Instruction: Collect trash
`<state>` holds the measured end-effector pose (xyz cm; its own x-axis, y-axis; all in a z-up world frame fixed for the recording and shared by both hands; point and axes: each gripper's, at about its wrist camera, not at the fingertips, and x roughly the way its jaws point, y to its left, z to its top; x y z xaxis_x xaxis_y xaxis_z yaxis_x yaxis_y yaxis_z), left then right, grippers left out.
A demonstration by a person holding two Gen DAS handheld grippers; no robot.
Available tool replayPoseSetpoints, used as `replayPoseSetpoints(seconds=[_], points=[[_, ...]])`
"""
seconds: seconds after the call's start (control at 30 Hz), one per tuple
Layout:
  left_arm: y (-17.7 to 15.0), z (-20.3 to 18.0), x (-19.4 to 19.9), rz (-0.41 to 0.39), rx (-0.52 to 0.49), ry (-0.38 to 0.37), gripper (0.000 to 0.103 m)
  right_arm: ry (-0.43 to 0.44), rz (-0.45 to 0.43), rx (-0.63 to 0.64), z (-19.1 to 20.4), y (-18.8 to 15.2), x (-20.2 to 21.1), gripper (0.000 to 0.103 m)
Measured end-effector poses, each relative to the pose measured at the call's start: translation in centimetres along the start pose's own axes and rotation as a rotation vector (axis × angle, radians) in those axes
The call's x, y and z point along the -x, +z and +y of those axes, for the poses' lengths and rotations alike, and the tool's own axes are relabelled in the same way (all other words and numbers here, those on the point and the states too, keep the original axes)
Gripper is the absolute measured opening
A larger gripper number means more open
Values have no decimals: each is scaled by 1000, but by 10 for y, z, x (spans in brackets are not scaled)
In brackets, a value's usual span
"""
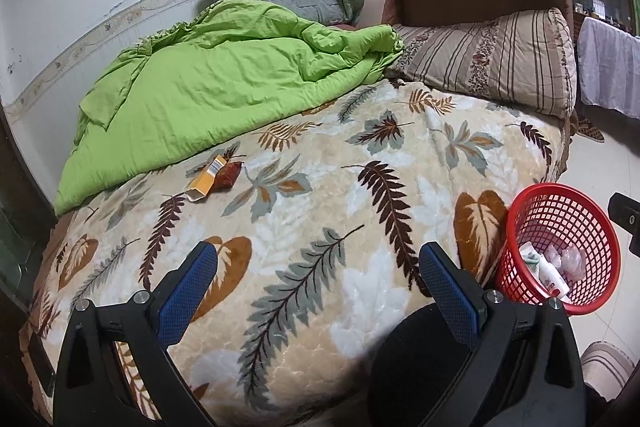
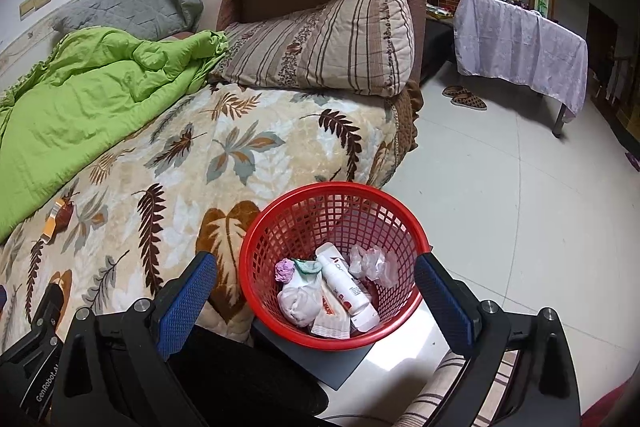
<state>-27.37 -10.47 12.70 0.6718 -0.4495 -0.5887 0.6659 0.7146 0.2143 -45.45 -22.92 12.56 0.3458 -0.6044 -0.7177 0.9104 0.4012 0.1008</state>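
there, red trash basket [image 2: 334, 267] directly beneath the released, empty right hand-held gripper [image 2: 316, 281]

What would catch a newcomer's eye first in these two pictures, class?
Probably the bright green quilt bunched along the wall side of the bed, then the red basket on the floor beside the bed, already holding trash. An orange box and a dark wrapper lie on the leaf-patterned blanket.
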Motion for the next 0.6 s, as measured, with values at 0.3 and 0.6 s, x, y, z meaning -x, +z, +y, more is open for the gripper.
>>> replayPoseSetpoints(seconds=[0.3,0.6], points=[[-2,-7,-3,7,-6,-12,100,1,6,0,0,1,-2,100],[-2,-7,-3,7,-7,-17,100,0,5,1,1,0,-3,100]])
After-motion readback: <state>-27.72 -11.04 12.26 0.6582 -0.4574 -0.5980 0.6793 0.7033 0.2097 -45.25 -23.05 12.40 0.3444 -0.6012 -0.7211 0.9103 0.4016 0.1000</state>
